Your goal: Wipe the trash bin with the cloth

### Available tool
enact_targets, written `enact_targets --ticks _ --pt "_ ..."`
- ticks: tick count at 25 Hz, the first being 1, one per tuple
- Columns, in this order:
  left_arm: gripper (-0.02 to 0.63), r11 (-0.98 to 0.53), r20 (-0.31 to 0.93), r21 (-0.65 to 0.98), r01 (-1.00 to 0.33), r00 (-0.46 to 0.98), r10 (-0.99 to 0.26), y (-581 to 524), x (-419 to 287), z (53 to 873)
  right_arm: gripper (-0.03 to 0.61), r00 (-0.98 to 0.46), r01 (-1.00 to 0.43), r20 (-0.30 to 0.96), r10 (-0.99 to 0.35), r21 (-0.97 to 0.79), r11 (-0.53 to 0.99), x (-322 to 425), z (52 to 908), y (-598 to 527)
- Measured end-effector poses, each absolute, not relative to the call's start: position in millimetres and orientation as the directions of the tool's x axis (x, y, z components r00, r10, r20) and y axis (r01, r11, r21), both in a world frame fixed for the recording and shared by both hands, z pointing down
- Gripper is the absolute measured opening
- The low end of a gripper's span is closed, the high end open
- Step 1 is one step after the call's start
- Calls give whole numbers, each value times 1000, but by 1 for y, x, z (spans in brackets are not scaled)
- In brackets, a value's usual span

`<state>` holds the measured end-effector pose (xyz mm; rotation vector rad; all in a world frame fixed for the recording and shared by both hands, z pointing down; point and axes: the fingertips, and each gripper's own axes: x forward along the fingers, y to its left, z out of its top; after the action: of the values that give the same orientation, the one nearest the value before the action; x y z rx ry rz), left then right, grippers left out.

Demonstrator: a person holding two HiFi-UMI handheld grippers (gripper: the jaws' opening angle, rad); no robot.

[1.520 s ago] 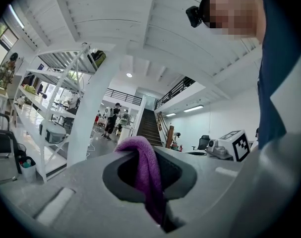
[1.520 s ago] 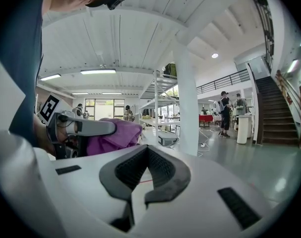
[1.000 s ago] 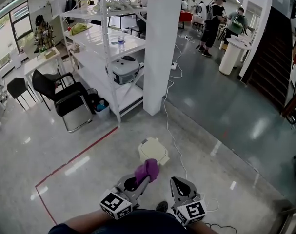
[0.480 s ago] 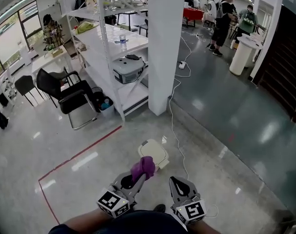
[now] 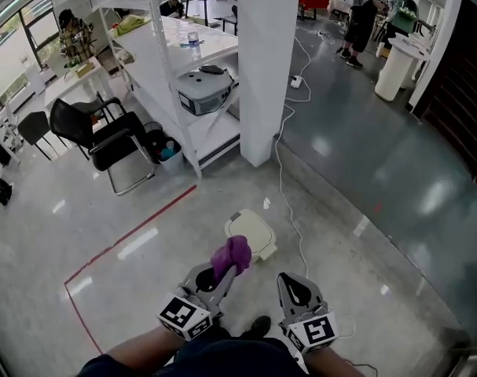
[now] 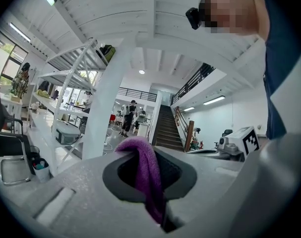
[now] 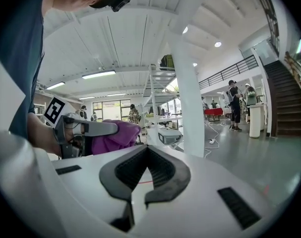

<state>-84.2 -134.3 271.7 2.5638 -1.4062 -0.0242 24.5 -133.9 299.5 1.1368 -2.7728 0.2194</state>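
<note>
A small cream trash bin (image 5: 251, 235) with a closed lid stands on the floor beside a white pillar. A purple cloth (image 5: 231, 256) hangs just in front of the bin, pinched in my left gripper (image 5: 220, 276). From the left gripper view the purple cloth (image 6: 146, 171) runs down between the closed jaws of my left gripper (image 6: 152, 182). My right gripper (image 5: 296, 289) is held lower right of the bin, shut with nothing in it. In the right gripper view my right gripper (image 7: 143, 175) has its jaws together, and the cloth (image 7: 113, 137) shows at the left.
A white pillar (image 5: 263, 69) rises just beyond the bin. White shelving (image 5: 183, 69) and a black chair (image 5: 104, 144) stand to the left. A white cable (image 5: 281, 183) trails across the floor past the bin. Red tape (image 5: 128, 238) marks the floor. People stand far behind.
The view has tilted down and come closer to the bin. The bin now sits a little nearer to the cloth. Both grippers keep their hold and pose.
</note>
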Motion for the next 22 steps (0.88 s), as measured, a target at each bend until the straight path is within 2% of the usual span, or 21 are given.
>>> enact_targets --ticks 13,22 --pt "23 -517 120 176 -837 540 -833 -199 -117 345 6 -679 -733 147 -719 -89 674 -7 358 -184" --pt "23 -490 136 167 -856 512 -848 -230 -120 429 6 -666 -746 158 -729 -126 654 2 452 -205"
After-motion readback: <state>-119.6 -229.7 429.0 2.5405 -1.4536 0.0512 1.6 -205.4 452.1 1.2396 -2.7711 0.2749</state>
